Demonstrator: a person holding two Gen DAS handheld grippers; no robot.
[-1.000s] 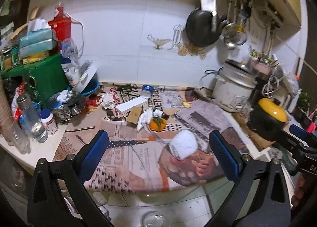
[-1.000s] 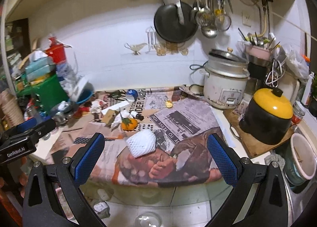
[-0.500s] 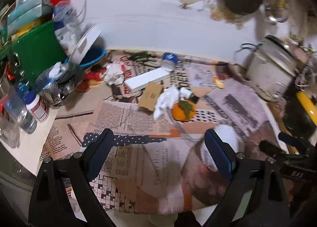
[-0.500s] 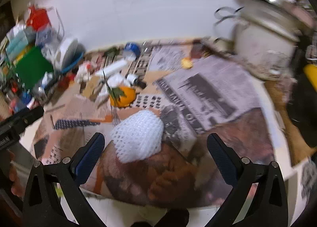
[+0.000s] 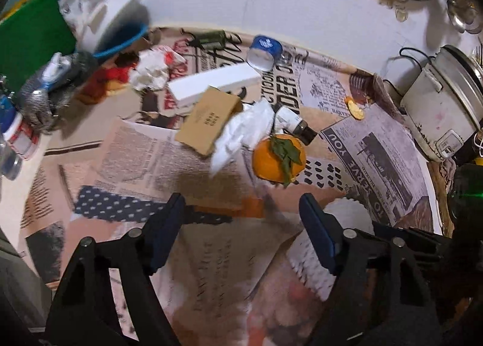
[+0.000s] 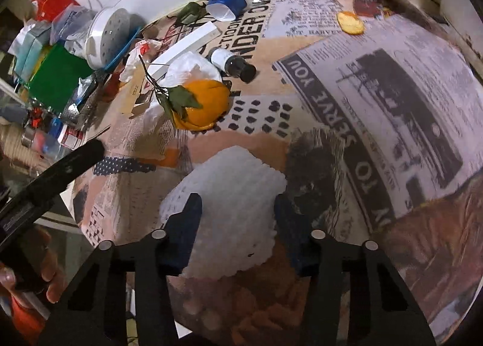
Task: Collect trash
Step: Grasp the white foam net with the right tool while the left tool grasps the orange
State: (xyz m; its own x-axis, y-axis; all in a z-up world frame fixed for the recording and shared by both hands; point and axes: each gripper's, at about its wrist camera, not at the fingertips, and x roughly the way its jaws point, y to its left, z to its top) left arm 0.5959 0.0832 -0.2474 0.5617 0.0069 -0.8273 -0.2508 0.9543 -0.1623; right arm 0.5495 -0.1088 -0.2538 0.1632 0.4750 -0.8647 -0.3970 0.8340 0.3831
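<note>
Two claws over a tabletop (image 5: 75,146) papered in newsprint. Since a second ago both views have tipped down from the wall and hanging pans to the litter itself, and both sets of fingers have drawn in from their wide spread.

Right claw (image 6: 235,214): now straddles the foam net (image 6: 229,195), low centre of its frame, blue pads on either flank. Whether they have bitten yet or only bracket it, cannot tell; the net keeps its puffed shape. Judgement: first pickup is in hand, closing comes next.

Left claw (image 5: 241,210): released, nothing between the pads, hanging over bare newsprint at lower centre. The net's edge shows just right of its right finger.

Remaining trash, upper centre of the left view, heaped close together:
- tissue (image 5: 241,131), white, limp, crumpled, lying against the orange
- card (image 5: 208,119), brown, flat, stiff, printed
- wrapper (image 5: 154,69), red and white, balled, upper left
- white box (image 5: 214,86), long, rigid
- blue cup (image 5: 264,51), tipped on its side near the wall
- small bottle (image 5: 294,124), white body, dark cap, lying flat
- orange (image 5: 279,158), glossy, leaf on; probably not trash

Net is soft, springy mesh; should crush easily under light grip.
</note>
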